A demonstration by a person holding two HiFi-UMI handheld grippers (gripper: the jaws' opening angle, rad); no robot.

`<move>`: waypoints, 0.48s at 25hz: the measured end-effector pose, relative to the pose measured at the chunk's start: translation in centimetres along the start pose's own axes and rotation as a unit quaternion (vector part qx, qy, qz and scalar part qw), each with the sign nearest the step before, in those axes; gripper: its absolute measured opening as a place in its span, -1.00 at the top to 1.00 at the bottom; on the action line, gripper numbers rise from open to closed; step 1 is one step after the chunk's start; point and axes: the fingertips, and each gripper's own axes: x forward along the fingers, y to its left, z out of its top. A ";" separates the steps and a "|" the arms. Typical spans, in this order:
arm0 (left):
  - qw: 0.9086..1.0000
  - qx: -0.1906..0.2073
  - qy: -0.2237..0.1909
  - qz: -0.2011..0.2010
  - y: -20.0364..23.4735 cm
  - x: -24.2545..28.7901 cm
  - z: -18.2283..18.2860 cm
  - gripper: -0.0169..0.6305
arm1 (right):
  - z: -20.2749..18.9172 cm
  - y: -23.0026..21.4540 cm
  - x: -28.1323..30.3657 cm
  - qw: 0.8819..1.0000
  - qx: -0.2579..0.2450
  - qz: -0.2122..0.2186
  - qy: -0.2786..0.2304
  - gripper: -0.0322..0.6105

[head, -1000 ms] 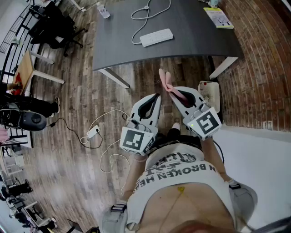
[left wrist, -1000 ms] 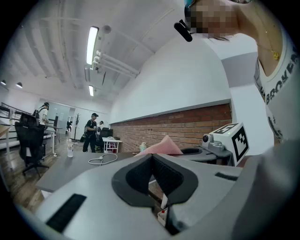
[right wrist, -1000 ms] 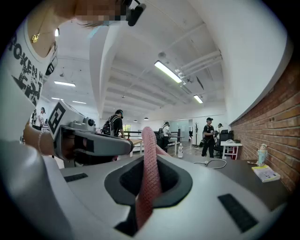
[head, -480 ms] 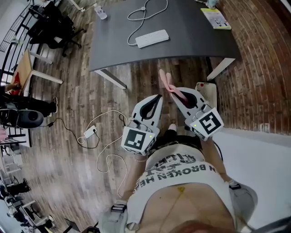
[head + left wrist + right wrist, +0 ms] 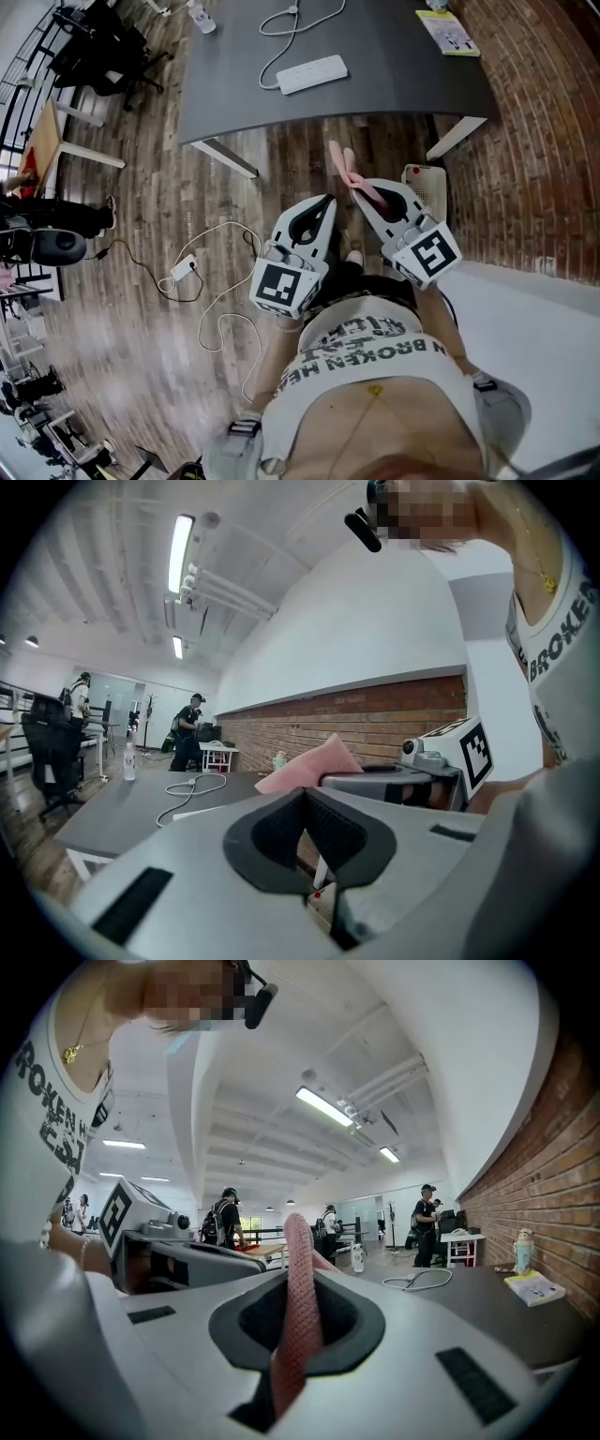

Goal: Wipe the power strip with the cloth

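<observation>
Grey table (image 5: 403, 66) stood far from the person, with wood floor between. Power strip (image 5: 312, 74) lay on it close to the near edge. Its long axis ran left-right with the right end tipped slightly far, and the cord left from its left end. Both grippers hung over the floor short of the table, well apart from the strip. Right gripper (image 5: 360, 187) was clamped on the pink cloth (image 5: 342, 167), which stuck out past the tips toward the table. Left gripper (image 5: 325, 200) was fully closed, nothing in it. Strip lay ahead and slightly left of the cloth. Likely next: reach far, then sweep along the long axis.
</observation>
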 end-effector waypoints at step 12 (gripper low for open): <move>0.998 0.016 0.010 -0.054 8.4 7.6 1.7 0.92 | 0.5 -8.0 6.4 0.998 0.010 -0.057 0.003 0.85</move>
